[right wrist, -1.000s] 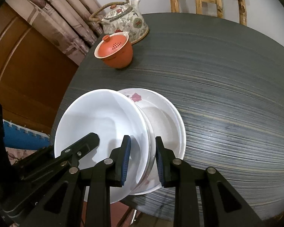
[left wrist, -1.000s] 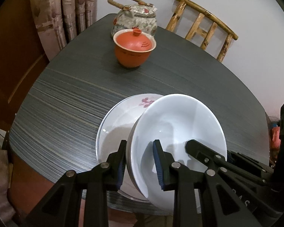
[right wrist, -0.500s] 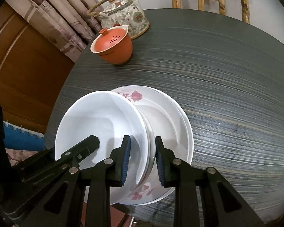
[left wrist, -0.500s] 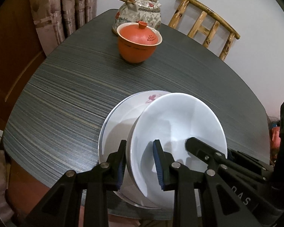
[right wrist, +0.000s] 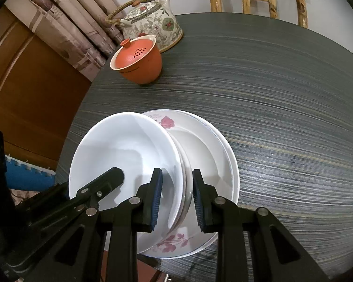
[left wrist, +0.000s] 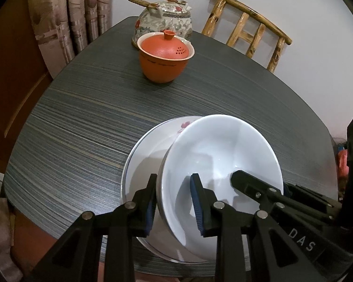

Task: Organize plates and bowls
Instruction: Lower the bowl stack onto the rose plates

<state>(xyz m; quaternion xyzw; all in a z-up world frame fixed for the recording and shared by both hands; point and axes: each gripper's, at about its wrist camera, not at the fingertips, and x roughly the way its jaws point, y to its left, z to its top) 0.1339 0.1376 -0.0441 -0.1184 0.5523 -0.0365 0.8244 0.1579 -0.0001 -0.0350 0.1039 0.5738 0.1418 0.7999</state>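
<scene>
A plain white bowl point(left wrist: 223, 155) sits in a stack of floral-print plates point(left wrist: 148, 155) near the table's front edge. My left gripper point(left wrist: 174, 202) is shut on the bowl's left rim. My right gripper point(right wrist: 176, 199) is shut on the bowl's right rim, and the bowl point(right wrist: 127, 155) and the plates point(right wrist: 207, 155) with red flowers show in the right wrist view. Each gripper's fingers show in the other's view, reaching into the bowl. The bowl looks slightly tilted over the plates.
An orange lidded cup point(left wrist: 164, 56) and a floral teapot point(left wrist: 164, 18) stand at the far side of the dark striped table point(left wrist: 82, 122). A bamboo chair point(left wrist: 249, 35) is behind the table. Curtains point(left wrist: 68, 11) hang at left.
Both grippers, still holding the bowl and plates, have moved forward across the table toward the orange cup. The plates now lie further in from the table's front edge.
</scene>
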